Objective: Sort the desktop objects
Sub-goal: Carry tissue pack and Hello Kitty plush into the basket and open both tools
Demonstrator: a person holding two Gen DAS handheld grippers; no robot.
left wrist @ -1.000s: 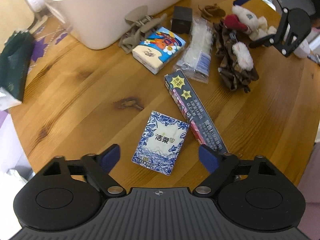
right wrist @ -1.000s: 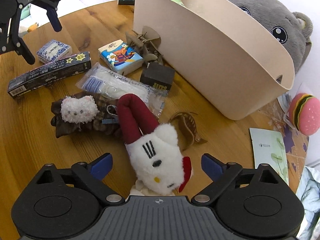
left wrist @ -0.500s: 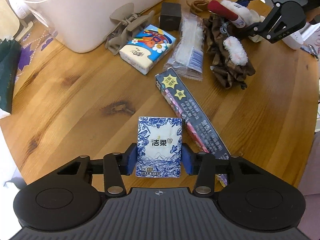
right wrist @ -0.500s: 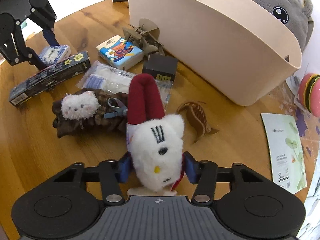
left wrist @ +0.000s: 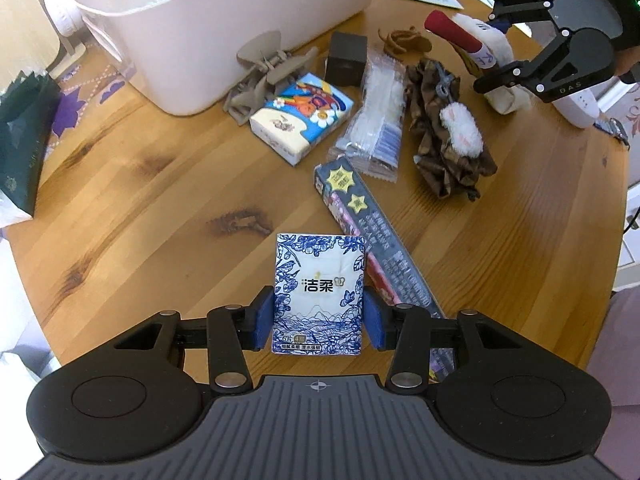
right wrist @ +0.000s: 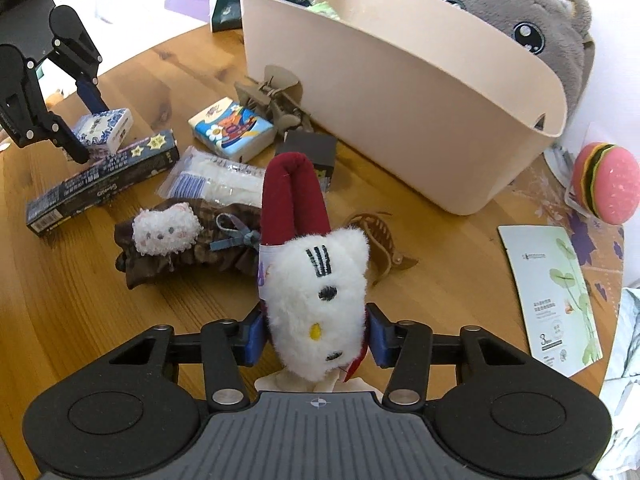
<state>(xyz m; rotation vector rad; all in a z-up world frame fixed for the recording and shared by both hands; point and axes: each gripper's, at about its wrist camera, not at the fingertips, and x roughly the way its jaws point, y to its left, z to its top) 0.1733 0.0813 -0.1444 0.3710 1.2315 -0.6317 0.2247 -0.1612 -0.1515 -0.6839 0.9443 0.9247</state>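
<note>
The left hand-held gripper (left wrist: 318,317) clamps the blue-white tissue pack (left wrist: 319,292) at lower centre; the right hand-held gripper (right wrist: 315,335) has just closed on the white plush cat (right wrist: 316,300). The beige bin (right wrist: 400,92), upper right on the tabletop (right wrist: 80,280), holds green items, unclear.

The table (left wrist: 132,208) is smooth varnished wood with dark knots, the bin (right wrist: 408,92) matt cream plastic, the tissue pack (left wrist: 319,292) glossy printed film, the toy cat (right wrist: 316,300) fluffy white plush, the scrunchie (right wrist: 176,252) crumpled brown cloth.
</note>
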